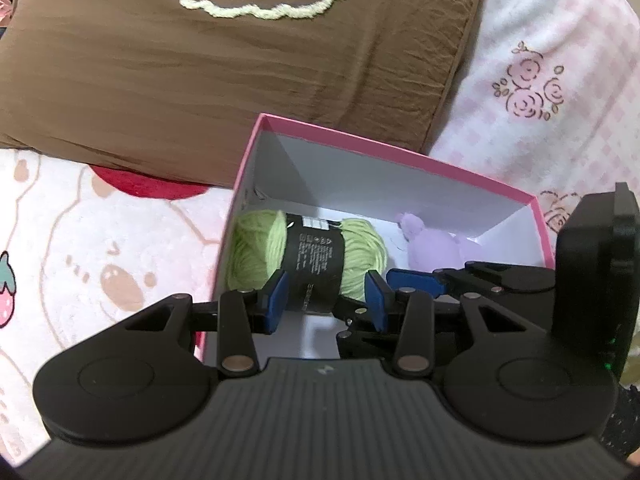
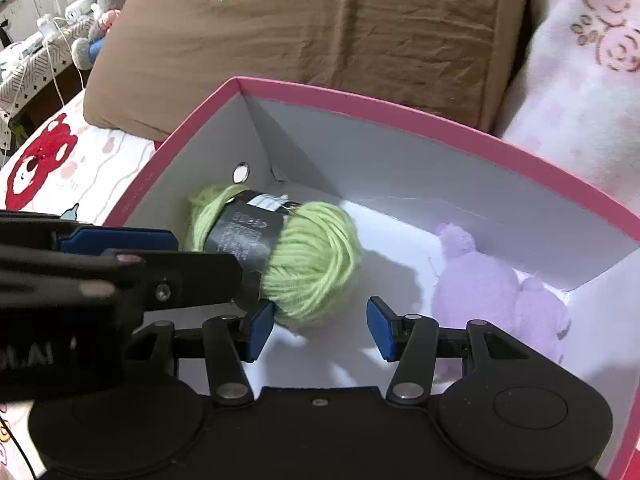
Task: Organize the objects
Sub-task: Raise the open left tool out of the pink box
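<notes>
A skein of light green yarn with a black paper band (image 1: 308, 258) lies on its side on the white floor of the pink-rimmed cardboard box (image 1: 400, 150), toward the box's left end wall. Its long axis runs along the box, left to right. The left claw (image 1: 326, 300) hovers at the box's near wall with its blue pads open about as wide as the banded middle, one on each side, gripping nothing that I can see. The right claw (image 2: 322, 330) also stands open and empty, with the skein just ahead and slightly to its left. The left claw looks better lined up, squarely across the band. A lilac plush toy (image 2: 492, 292) rests toward the box's right end, apart from the yarn. The box sits on a bed.
</notes>
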{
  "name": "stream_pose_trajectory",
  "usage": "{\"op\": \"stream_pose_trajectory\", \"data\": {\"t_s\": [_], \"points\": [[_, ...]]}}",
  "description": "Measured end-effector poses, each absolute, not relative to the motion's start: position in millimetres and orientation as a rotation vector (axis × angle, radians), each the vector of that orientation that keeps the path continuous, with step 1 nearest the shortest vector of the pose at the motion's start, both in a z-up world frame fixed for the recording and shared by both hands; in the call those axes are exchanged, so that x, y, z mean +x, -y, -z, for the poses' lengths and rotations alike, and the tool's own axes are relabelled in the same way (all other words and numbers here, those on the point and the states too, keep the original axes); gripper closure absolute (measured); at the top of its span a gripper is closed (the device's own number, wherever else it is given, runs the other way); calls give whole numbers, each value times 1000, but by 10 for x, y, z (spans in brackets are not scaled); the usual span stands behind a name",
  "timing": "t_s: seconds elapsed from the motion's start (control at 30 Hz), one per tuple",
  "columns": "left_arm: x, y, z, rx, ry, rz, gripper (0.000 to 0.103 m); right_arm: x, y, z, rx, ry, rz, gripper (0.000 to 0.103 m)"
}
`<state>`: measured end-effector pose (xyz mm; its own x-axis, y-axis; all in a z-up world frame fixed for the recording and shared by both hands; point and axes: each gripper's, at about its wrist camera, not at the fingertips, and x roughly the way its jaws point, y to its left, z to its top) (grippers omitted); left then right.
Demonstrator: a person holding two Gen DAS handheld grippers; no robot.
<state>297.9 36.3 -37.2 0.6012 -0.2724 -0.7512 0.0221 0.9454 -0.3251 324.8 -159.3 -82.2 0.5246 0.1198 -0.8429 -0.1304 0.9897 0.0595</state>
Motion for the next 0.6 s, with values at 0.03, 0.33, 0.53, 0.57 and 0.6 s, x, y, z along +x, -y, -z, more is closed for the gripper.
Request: {"op": "stream_pose_trajectory", "data": {"t_s": [0.03, 0.33, 0.53, 0.57, 0.6], "points": [[2972, -380, 363, -299, -913, 172, 62, 3256, 1576, 813, -22, -1000, -151, 47], [2823, -451, 217, -288, -926, 162, 53, 2848, 1590, 655, -107, -913, -187, 44], [2590, -436, 39, -200, -954, 142, 48, 2578, 1666, 458, -59, -862, -161, 44], [2527, -430, -19, -175, -953, 140, 48, 2520, 1688, 407, -46, -853, -157, 44], [2476, -428, -70, -155, -948, 136, 48, 2459, 1702, 354, -36, -842, -149, 43]]}}
